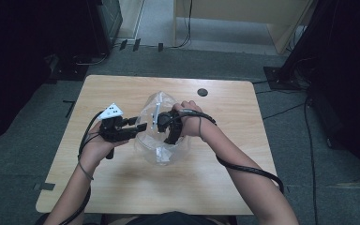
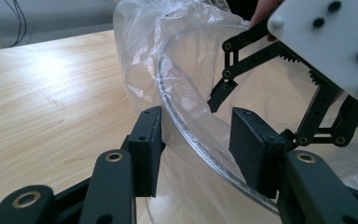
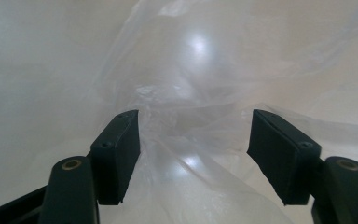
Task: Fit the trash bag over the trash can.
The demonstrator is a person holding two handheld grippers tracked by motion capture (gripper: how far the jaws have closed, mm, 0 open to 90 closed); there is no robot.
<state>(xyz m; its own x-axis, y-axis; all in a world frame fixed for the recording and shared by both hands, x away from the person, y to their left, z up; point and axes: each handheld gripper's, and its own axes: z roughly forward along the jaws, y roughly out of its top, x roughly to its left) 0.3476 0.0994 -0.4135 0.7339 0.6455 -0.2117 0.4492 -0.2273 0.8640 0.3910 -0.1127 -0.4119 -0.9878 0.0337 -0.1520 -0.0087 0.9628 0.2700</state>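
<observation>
At frame centre, our right hand-held gripper [image 1: 170, 127] sits inside the clear crumpled plastic bag [image 1: 161, 152], jaws parted and gripping nothing. Our left hand-held gripper [image 1: 139, 126] straddles the bag's rim, unclamped. Around them are the light wooden table [image 1: 122, 183] and grey floor [image 1: 9, 164].

Lab: lone table [image 1: 122, 89], floor cables [image 1: 281, 110] (dark stands)

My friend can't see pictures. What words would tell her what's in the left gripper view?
A clear plastic bag stands on a light wooden table, and the left tool has its two black jaws on either side of the bag's zip rim, with a gap showing between rim and pads. The right tool, with its white body, reaches into the bag's mouth from above.
</observation>
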